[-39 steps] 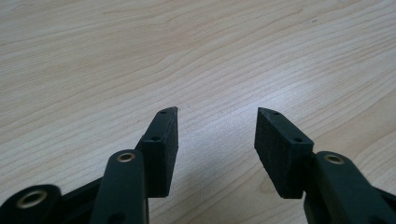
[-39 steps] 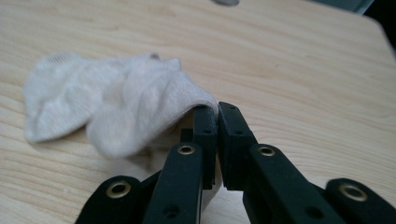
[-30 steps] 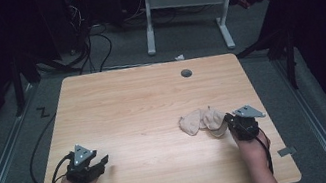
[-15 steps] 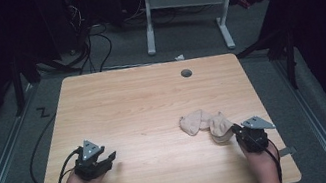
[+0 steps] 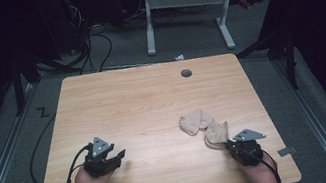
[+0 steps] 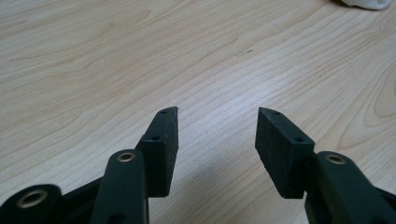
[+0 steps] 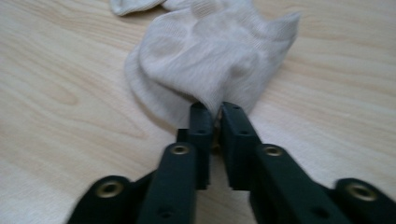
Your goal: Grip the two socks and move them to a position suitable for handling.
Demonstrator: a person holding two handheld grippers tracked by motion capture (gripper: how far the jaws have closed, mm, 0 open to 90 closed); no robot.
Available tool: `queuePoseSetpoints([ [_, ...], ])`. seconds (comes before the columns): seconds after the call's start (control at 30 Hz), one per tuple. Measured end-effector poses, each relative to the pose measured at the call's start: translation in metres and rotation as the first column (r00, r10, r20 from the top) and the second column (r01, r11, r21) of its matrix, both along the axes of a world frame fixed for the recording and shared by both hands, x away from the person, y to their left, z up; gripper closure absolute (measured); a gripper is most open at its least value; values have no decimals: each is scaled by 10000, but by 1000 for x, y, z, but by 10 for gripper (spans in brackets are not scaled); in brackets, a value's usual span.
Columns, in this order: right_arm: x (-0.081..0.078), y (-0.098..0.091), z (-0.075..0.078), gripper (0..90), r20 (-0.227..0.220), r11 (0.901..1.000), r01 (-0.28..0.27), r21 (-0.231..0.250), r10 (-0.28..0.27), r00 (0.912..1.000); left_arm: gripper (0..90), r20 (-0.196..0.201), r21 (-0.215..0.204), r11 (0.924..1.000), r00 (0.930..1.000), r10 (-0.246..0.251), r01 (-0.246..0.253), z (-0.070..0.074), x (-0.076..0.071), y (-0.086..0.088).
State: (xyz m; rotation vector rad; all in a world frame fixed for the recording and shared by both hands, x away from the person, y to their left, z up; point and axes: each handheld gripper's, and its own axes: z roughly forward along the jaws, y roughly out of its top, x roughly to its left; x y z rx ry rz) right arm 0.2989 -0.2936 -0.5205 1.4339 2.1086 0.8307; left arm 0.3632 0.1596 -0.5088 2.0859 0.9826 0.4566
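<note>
Pale wooden surface (image 5: 143, 105) carries crumpled beige socks (image 5: 204, 127) at lower right of the high view. Right claw (image 7: 212, 114), jaws just opening, still pinches a sock edge; left claw (image 6: 217, 116) stands wide, empty, lower left.

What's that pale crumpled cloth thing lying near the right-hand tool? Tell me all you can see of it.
It looks like a sock, or maybe a pair, of thin beige ribbed knit, soft and rumpled. It lies in two bunched lobes on the wooden table, toward the near right part. Its near edge is drawn up into a fold between the jaws of the right gripper, which stand almost together and have just been opening; whether they still pinch it is hard to tell. The rest lies on the wood.
</note>
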Motion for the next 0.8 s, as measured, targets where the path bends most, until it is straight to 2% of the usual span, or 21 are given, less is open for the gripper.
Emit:
queuePoseSetpoints([
  [0.03, -1, -1, 1, 737, -1, 9999, -26, 169, 26, 10000, 494, 4, -38, 10000, 10000, -27, 27, 0, 0, -1],
  [0.07, -5, -2, 6, 699, 209, 9991, 24, 418, -33, 9998, 491, -7, 28, 10000, 10000, -94, 94, -1, 2, -2],
  [0.13, -12, -4, 12, 682, 515, 9969, 136, 770, -176, 9985, 489, -97, 54, 9999, 9999, -101, 102, -2, 4, -3],
  [0.17, -12, -4, 12, 682, 515, 9969, 136, 770, -176, 9985, 489, -97, 54, 9999, 9999, -101, 102, -2, 4, -3],
  [0.2, -18, -7, 17, 683, 765, 9948, 5, 1017, -83, 9970, 489, -125, 28, 10000, 9999, -70, 70, -3, 5, -4],
  [0.27, -20, -7, 19, 688, 912, 9943, -21, 1069, -77, 9958, 489, -130, 90, 9999, 9999, -88, 89, -3, 4, -4],
  [0.33, -23, -9, 27, 699, 1312, 9916, 73, 1292, -244, 9911, 489, -47, 112, 9998, 9999, -135, 136, -2, 2, -5],
  [0.37, -22, -10, 30, 710, 1498, 9911, 96, 1327, -296, 9883, 489, -46, 124, 9998, 9999, -146, 146, -2, 2, -5],
  [0.47, -10, -12, 31, 703, 1623, 9928, 381, 1132, -563, 9851, 489, -64, 97, 9999, 9999, -119, 120, -2, 3, -4],
  [0.5, -2, -13, 29, 686, 1549, 9915, 568, 1167, -747, 9851, 489, -63, 103, 9999, 9999, -120, 120, -2, 3, -4],
  [0.53, 11, -16, 27, 724, 1230, 9878, 692, 1394, -866, 9886, 488, -62, 104, 9999, 9999, -120, 120, -2, 3, -4],
  [0.57, 11, -16, 27, 724, 1230, 9878, 692, 1394, -866, 9886, 488, -64, 116, 9999, 9999, -114, 115, -2, 3, -4],
  [0.6, 20, -15, 23, 783, 1134, 9893, 758, 1250, -902, 9894, 486, -92, 159, 9998, 9999, -132, 134, -3, 2, -4],
  [0.67, 24, -14, 21, 802, 1058, 9903, 803, 1132, -924, 9901, 485, -100, 167, 9998, 9999, -137, 139, -3, 2, -4],
  [0.7, 28, -12, 19, 834, 875, 9901, 880, 1094, -978, 9914, 485, -115, 176, 9997, 9998, -160, 162, -3, 2, -4],
  [0.77, 35, -8, 15, 872, 689, 9931, 881, 773, -934, 9932, 485, -120, 175, 9997, 9998, -165, 167, -3, 1, -4],
  [0.8, 41, -4, 8, 893, 275, 9954, 773, 561, -789, 9965, 485, -101, 167, 9997, 9998, -152, 154, -4, 0, -5],
])
